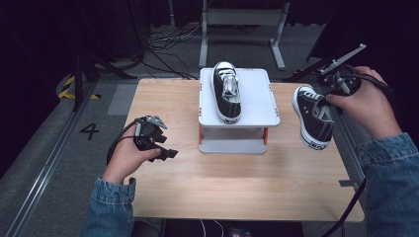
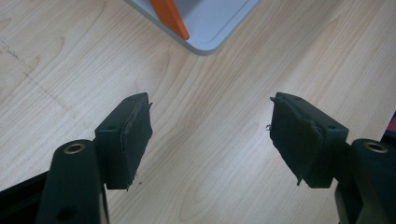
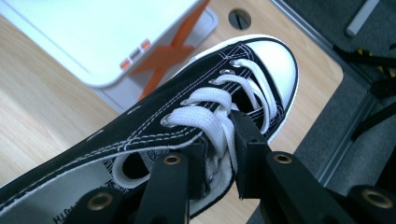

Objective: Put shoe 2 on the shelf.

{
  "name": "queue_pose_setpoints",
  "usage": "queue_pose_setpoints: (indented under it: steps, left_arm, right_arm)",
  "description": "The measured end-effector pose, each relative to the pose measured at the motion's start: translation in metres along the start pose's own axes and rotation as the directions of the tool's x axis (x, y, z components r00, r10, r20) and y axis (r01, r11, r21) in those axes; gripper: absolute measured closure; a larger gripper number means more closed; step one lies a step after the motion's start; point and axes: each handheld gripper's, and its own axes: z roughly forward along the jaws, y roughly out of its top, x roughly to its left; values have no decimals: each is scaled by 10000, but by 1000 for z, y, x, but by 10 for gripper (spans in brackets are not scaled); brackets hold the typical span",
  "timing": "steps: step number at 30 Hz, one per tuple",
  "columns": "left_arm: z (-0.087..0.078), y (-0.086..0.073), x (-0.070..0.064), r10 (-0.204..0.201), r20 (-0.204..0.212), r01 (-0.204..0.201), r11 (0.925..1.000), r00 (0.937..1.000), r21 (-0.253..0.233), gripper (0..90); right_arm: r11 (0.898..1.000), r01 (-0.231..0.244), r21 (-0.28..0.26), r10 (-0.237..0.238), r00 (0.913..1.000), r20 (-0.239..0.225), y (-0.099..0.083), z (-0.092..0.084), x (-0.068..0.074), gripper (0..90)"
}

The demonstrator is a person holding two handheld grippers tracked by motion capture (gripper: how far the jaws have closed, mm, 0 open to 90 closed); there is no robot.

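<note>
- Dark curtains and cable-strewn grey floor surround a pale wooden table (image 1: 237, 182) with visible grain; a white two-tier plastic stand with orange struts (image 1: 257, 101) sits toward its far middle.
- One black canvas low-top sneaker with white laces and rubber toe cap (image 1: 226, 93) lies on the stand's top shelf, toe pointing away, left of centre.
- Its matching second sneaker (image 3: 154, 135) hangs off the table's right edge, lifted clear, toe away from the person.
- Right gripper (image 3: 219, 154) is clamped narrowly on that shoe's tongue and laces near the opening.
- Left gripper (image 2: 210, 135) hovers low over bare wood near the stand's front left corner, jaws spread wide and empty.
- Likely step: setting the held shoe beside its mate. Soft canvas and tongue flex, so the shoe may swing; carry it level, lower the flat rubber sole fully onto the free right half of the shelf, parallel to the first, before releasing.
</note>
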Motion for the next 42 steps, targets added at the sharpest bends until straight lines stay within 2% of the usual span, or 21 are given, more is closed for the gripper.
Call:
queue_pose_setpoints:
  steps: [5, 8, 9, 14, 23, 29, 30, 34, 35, 40, 41, 42]
  left_arm:
    - [-3, -9, -1, -105, -47, 105, 9999, 9999, 101, 299]
    - [-5, -14, -2, -259, -128, 260, 9996, 9996, 98, 299]
    - [-5, -14, -2, -259, -128, 260, 9996, 9996, 98, 299]
    - [-9, -24, -5, -423, -204, 426, 9990, 9989, 167, 297]
    - [-16, -43, -7, -795, -451, 804, 9966, 9958, 186, 295]
    - [-19, -49, -8, -933, -452, 942, 9953, 9946, 203, 295]
    - [-19, -50, -8, -946, -502, 956, 9953, 9943, 181, 295]
    - [-18, -50, -8, -987, -489, 997, 9949, 9939, 176, 295]
    - [-18, -49, -7, -882, -465, 896, 9956, 9950, 281, 296]
    - [-16, -47, -7, -906, -421, 916, 9955, 9950, 226, 296]
    - [-16, -47, -7, -906, -421, 916, 9955, 9950, 226, 296]
    - [-16, -46, -6, -894, -387, 904, 9957, 9952, 225, 297]
  right_arm:
    - [9995, 254, -184, -253, 9997, 34, 21, 1, 2, 776]
    - [9981, 575, -230, -572, 9982, 158, 38, 5, 7, 776]
    - [9981, 575, -230, -572, 9982, 158, 38, 5, 7, 776]
    - [9938, 977, -530, -959, 9947, 365, 64, 11, 16, 776]
    - [9836, 1621, -789, -1586, 9861, 487, 101, 34, 33, 777]
    - [9772, 1917, -911, -1844, 9793, 831, 118, 52, 41, 778]
    - [9741, 2048, -963, -1950, 9754, 1028, 124, 60, 46, 778]
    - [9713, 2175, -962, -2051, 9708, 1247, 129, 69, 51, 778]
    - [9687, 2298, -939, -2158, 9665, 1392, 133, 75, 54, 778]
    - [9602, 2673, -816, -2520, 9542, 1613, 137, 86, 65, 777]
    - [9602, 2673, -816, -2520, 9542, 1613, 137, 86, 65, 777]
    - [9578, 2794, -667, -2641, 9480, 1778, 138, 90, 69, 771]
